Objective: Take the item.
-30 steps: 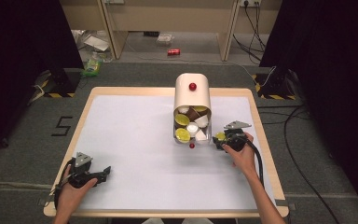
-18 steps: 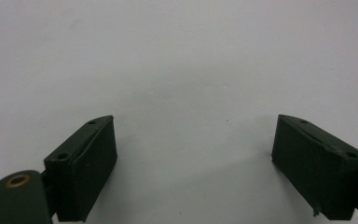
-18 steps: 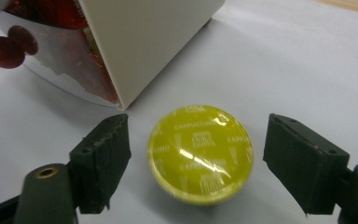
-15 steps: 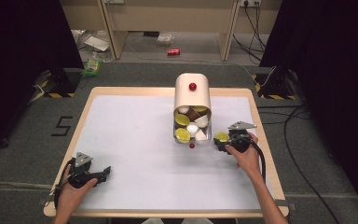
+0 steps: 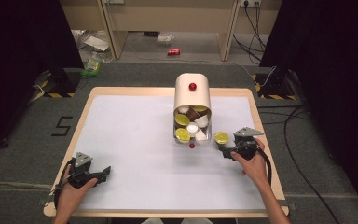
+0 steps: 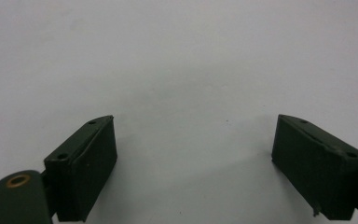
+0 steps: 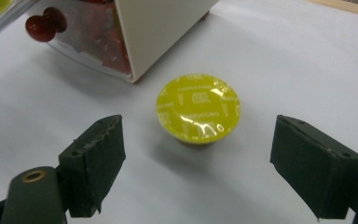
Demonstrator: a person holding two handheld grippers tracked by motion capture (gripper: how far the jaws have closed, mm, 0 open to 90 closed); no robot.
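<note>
A yellow coffee capsule stands lid-up on the white mat, just right of the pulled-out drawer of a cream dispenser box. My right gripper sits close behind it. In the right gripper view the capsule lies a little ahead of the right gripper, whose jaws have just been opening and now stand wide, touching nothing. My left gripper rests at the mat's near left. Its jaws are open over bare mat in the left gripper view.
The drawer holds several yellow, white and brown capsules and has a red knob at its front. Another red knob sits on top of the box. The box's corner stands close beyond the capsule. A wooden table edge frames the mat.
The right gripper's jaws opened off the yellow capsule, and the hand drew back toward the near edge. The capsule stayed where it stood. The left gripper has not moved.
</note>
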